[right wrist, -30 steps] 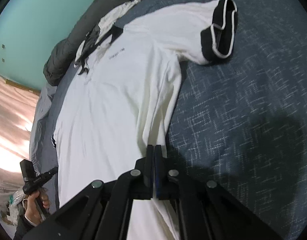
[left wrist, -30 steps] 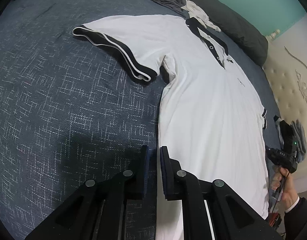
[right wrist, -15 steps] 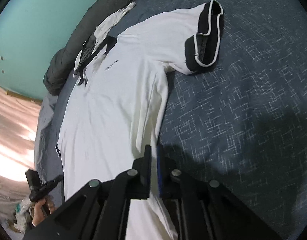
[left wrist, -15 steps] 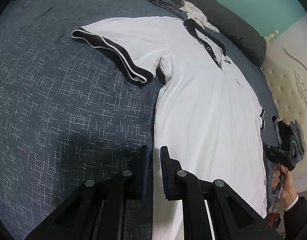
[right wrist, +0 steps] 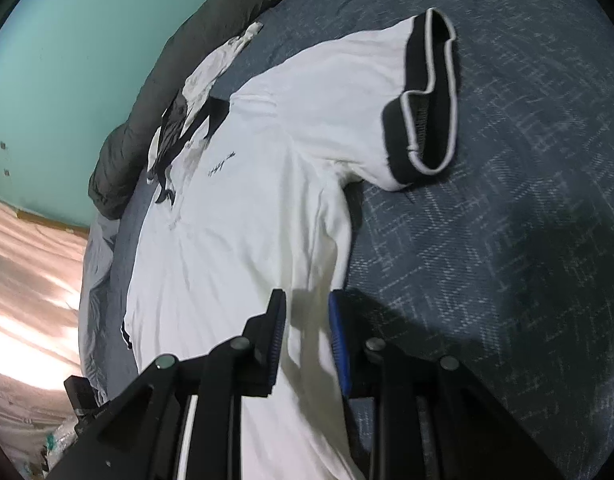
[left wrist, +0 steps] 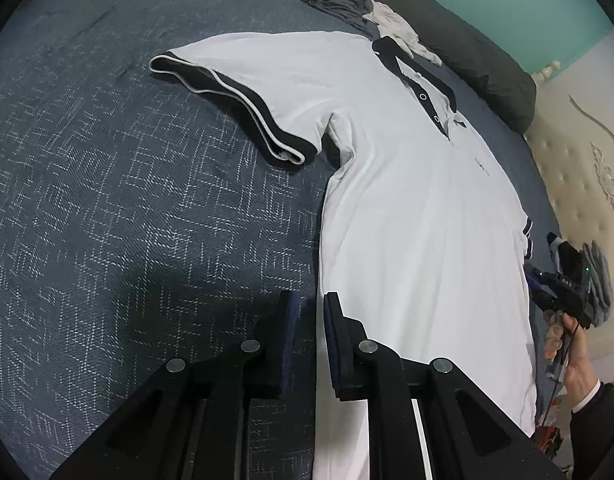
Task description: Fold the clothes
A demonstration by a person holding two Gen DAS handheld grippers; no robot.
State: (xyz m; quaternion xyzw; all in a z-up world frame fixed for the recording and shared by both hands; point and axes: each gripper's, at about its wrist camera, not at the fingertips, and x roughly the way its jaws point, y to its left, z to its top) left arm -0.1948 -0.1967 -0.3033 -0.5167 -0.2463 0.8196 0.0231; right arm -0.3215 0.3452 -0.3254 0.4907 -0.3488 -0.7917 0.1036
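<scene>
A white short-sleeved polo shirt with black collar and black-banded cuffs (left wrist: 407,208) lies face up and spread flat on a dark blue woven bedspread (left wrist: 127,220), collar at the far end, hem nearest the cameras.

At the shirt's left side seam, the left gripper (left wrist: 309,316) hangs low over the hem corner with its jaws opening; the seam runs up between them, but the pads do not press on cloth, so nothing is held. The left sleeve with its black cuff (left wrist: 243,108) lies out flat toward the far left. Beyond the collar sits a crumpled pile of white and grey garments (left wrist: 347,4) against a long dark grey bolster (left wrist: 467,52).

At the right seam, the right gripper (right wrist: 307,320) is likewise letting go, jaws parting astride the shirt's edge, white cloth lying slack between them. The right sleeve (right wrist: 419,92) lies out to the far right, its cuff gaping.

The step in hand appears to be the release after laying the shirt out. Done well, both hands would lift clear without snagging the hem. A first fold would likely call for pinching a sleeve and the hem on the same side, then carrying them across together.
</scene>
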